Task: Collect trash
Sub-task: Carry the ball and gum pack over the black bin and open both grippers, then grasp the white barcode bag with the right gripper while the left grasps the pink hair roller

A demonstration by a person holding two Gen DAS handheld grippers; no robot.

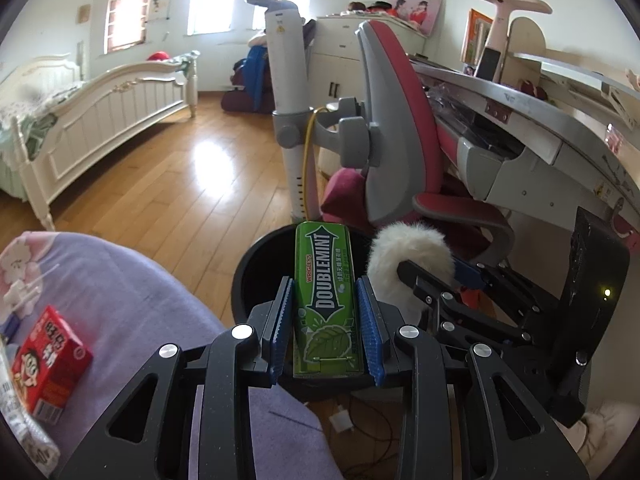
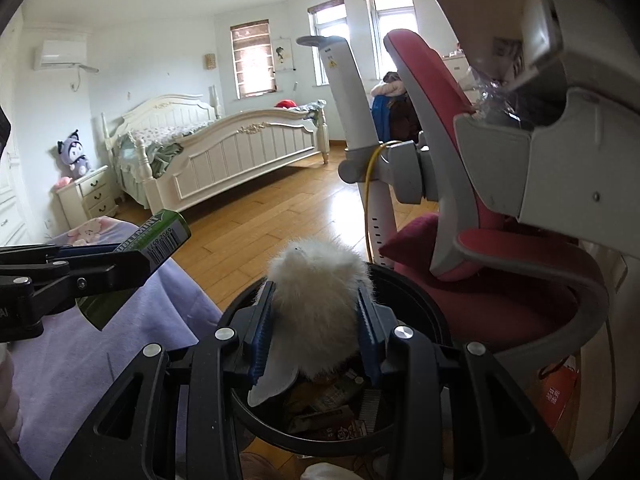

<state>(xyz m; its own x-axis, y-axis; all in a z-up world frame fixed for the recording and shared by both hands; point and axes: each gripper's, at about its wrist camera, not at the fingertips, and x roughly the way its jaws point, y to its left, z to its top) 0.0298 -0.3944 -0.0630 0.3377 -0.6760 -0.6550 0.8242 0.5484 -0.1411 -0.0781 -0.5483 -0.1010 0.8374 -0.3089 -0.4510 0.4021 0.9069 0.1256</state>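
Wooden bedroom floor lies beyond the round black bin (image 2: 416,292), where we hold both claws: our left claw (image 1: 326,312) clamps a green Doublemint gum pack (image 1: 325,296), our right claw (image 2: 316,332) grips a white fluffy ball (image 2: 316,300), seemingly over litter inside.

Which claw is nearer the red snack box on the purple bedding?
Left. The left claw, shut on the Doublemint gum tin, is just right of the red snack box. The right claw, holding the white furry item, is farther right over the black bin.
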